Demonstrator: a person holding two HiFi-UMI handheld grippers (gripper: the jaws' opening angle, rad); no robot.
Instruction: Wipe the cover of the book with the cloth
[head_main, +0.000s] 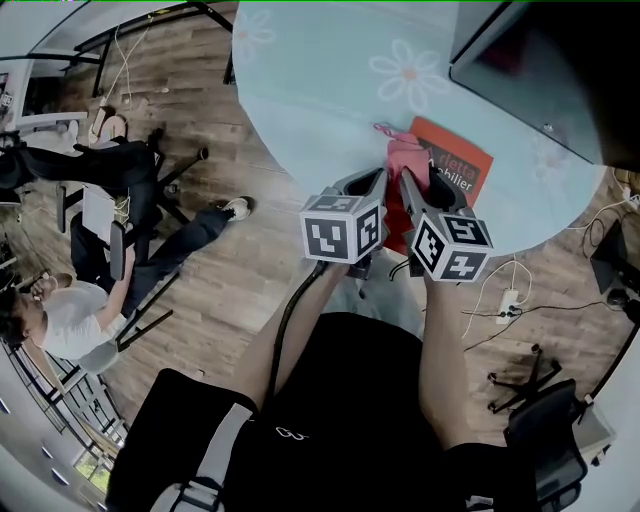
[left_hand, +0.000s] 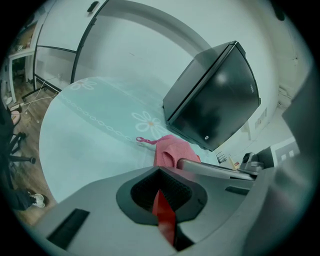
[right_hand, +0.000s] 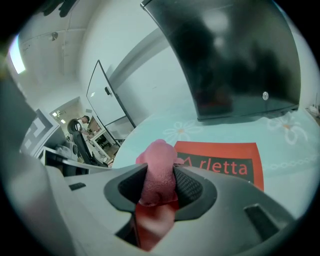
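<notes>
A person stands at a round table (head_main: 320, 90) spread with a pale blue flowered cover and works a two-jaw gripper in each hand. A red book (right_hand: 220, 152) lies flat at the table's near edge, at about 1 o'clock from the middle of the head view, with white lettering on a dark band across its cover. The right gripper (right_hand: 159, 185) has its jaws clamped on a bunched pink cloth (right_hand: 157, 167), which bulges out past the pads and hangs over the near left corner of the book. Whether it presses on the cover cannot be told. The left gripper (left_hand: 160, 192), just beside the right one at its 9 o'clock, has its jaws closed on a thin red sliver. This is most likely the book's near edge, held to steady it. The wiping step looks to be in hand, and little of the cover appears to have been crossed. The next move probably calls for pressing the cloth flat and sweeping it toward 1 o'clock over the lettering while the left gripper keeps the book from sliding. No bowl, tray or bin is in view. A dark, boxy monitor-like object (left_hand: 215, 95) stands on the table at the book's 1 o'clock, and what it may hold cannot be told.
</notes>
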